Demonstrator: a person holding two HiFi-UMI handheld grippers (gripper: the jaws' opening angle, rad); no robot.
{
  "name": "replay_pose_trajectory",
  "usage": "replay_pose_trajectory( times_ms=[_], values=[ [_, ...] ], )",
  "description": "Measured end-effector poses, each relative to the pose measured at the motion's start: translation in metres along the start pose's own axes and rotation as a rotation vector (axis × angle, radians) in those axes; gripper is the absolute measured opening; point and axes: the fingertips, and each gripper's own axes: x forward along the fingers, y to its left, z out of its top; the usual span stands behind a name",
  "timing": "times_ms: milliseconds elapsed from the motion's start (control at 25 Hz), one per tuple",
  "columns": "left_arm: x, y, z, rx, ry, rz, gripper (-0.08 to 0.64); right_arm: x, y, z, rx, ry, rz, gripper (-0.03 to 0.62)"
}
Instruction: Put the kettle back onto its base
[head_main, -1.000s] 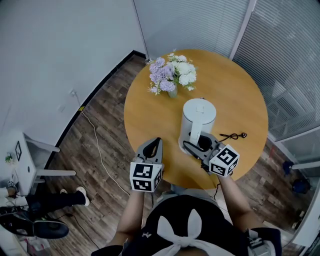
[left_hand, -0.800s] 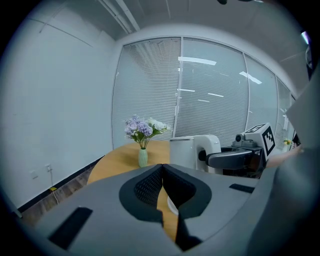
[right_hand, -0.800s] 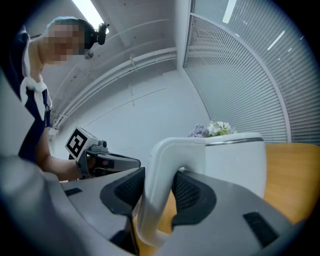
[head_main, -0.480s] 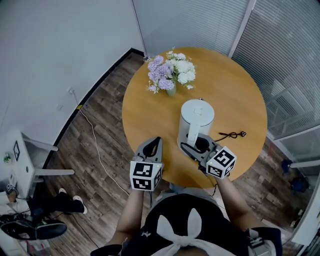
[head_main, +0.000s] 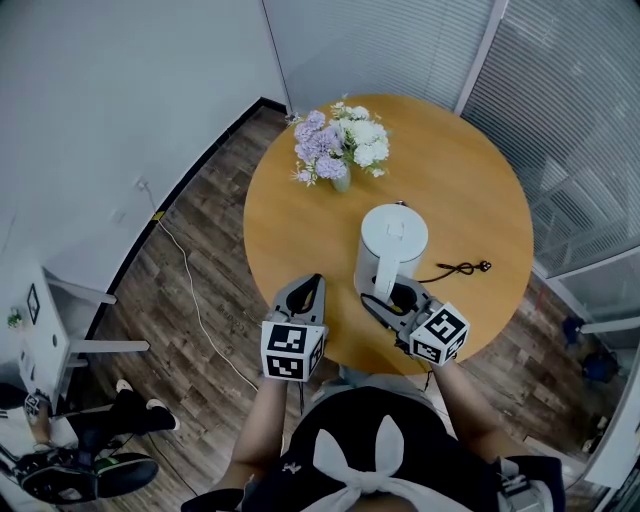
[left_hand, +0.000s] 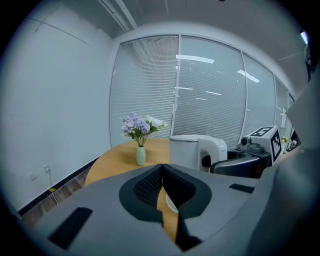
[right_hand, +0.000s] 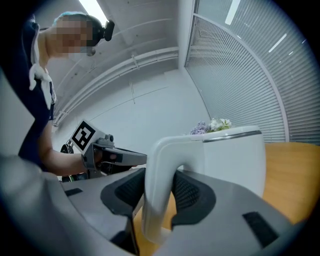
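Observation:
A white electric kettle (head_main: 392, 238) stands upright on the round wooden table (head_main: 290, 220), right of centre. My right gripper (head_main: 396, 292) comes at it from the near side. In the right gripper view the right gripper (right_hand: 156, 194) is shut on the kettle's white handle (right_hand: 165, 150), a ribbed pad on each side. The kettle's underside is hidden, so I cannot tell what it rests on. My left gripper (head_main: 318, 282) is to the kettle's left near the table's front edge. Seen in its own view, the left gripper (left_hand: 161, 170) is shut and holds nothing, with the kettle (left_hand: 187, 150) beyond it.
A vase of purple and white flowers (head_main: 342, 150) stands at the table's far left. A black cable with a plug (head_main: 462, 268) lies right of the kettle. On the floor are a thin cord (head_main: 190, 290), white furniture (head_main: 40, 335) and a person's feet (head_main: 95, 445).
My right gripper has drawn slightly toward me while on the handle, and the kettle has barely shifted. The left gripper has stayed put. The feet at lower left have moved.

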Motion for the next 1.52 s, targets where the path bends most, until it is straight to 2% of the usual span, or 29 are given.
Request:
replay_pose_trajectory(
  times_ms=[520,880,1120,1320,1520],
  values=[
    [-0.003,-0.003,-0.009,-0.001,0.013,0.002,0.026,0.001,0.007,-0.005,-0.022,-0.001,-0.023,0.166],
    [-0.008,-0.005,-0.013,0.011,0.025,0.003,0.026,-0.004,0.004,-0.004,-0.003,-0.014,-0.049,0.166],
    [-0.005,-0.007,-0.016,0.013,0.033,-0.001,0.026,0.001,0.007,-0.008,0.000,0.011,-0.078,0.165],
    [-0.006,-0.010,-0.015,0.018,0.031,-0.005,0.026,0.004,0.006,-0.005,0.013,-0.010,-0.120,0.164],
    [-0.008,-0.009,-0.018,0.016,0.039,-0.006,0.026,-0.004,0.011,-0.011,0.007,0.019,-0.109,0.163]
  ],
)
